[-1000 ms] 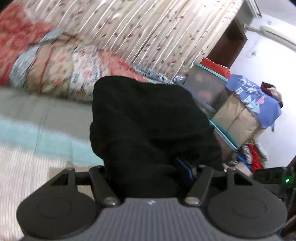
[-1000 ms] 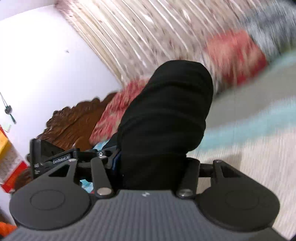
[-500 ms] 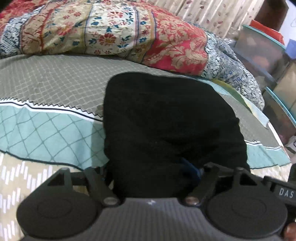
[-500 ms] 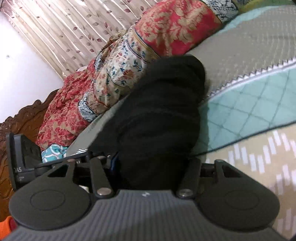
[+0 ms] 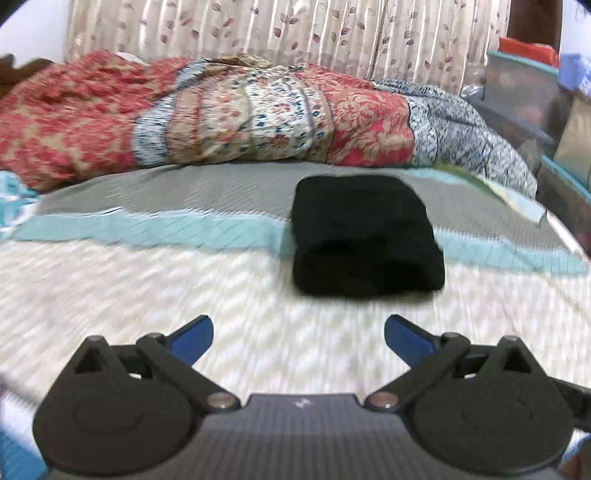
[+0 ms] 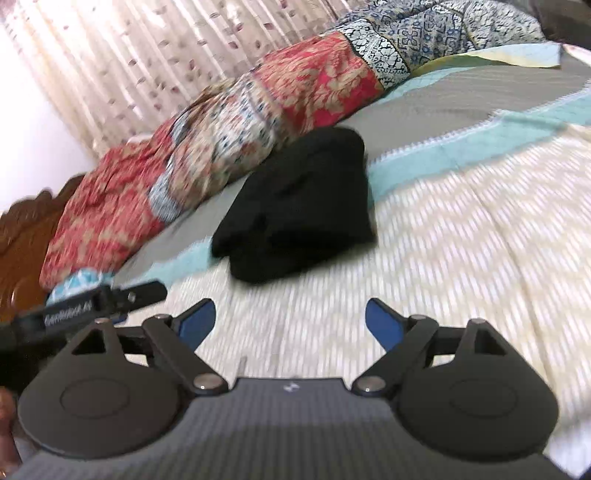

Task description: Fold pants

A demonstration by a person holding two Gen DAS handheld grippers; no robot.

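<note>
The black pants [image 5: 364, 236] lie folded into a compact bundle on the bed, ahead and a little right of centre in the left wrist view. In the right wrist view the pants [image 6: 299, 210] lie ahead, slightly left. My left gripper [image 5: 298, 338] is open and empty, pulled back above the bed cover, apart from the pants. My right gripper [image 6: 290, 325] is open and empty, also back from the pants. The left gripper's body [image 6: 88, 304] shows at the left of the right wrist view.
The bed cover [image 5: 184, 288] has cream, teal and grey bands. A rolled patterned quilt [image 5: 229, 114] lies along the far side under a floral curtain [image 5: 258, 33]. Boxes [image 5: 524, 85] stand at the right. A carved wooden headboard [image 6: 22, 236] is at the left.
Both grippers held the black pants bundle and set it on the bed. They have now opened, let go and pulled back, leaving the bundle lying on the bed.
</note>
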